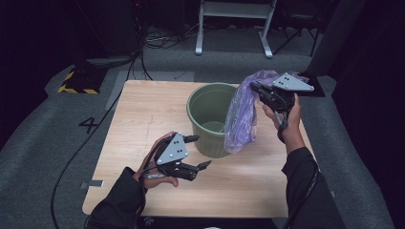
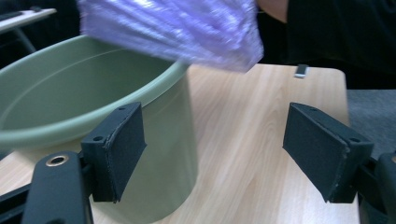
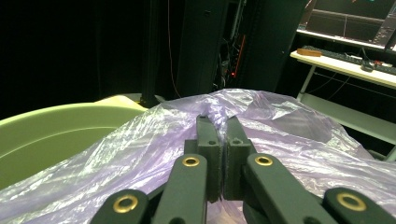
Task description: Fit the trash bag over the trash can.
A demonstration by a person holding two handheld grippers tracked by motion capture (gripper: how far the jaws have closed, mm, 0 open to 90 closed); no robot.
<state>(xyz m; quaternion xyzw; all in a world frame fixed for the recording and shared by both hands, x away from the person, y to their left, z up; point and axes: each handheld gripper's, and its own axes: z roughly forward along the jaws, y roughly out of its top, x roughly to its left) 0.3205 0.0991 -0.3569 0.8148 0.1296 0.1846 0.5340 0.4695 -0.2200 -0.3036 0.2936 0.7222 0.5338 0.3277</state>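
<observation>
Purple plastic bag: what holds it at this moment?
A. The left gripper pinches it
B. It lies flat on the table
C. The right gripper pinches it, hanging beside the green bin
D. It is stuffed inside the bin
C: the right gripper has its fingers closed on the purple plastic bag, which hangs by the green bin; the left gripper is open, holding nothing.

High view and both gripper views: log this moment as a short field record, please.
surface: wooden table
container: green bin, upright
bag: purple plastic bag, hanging beside the bin's rim, above the table
right gripper: shut on the bag's top
left gripper: open, nothing between its jaws, near the bin's side
</observation>
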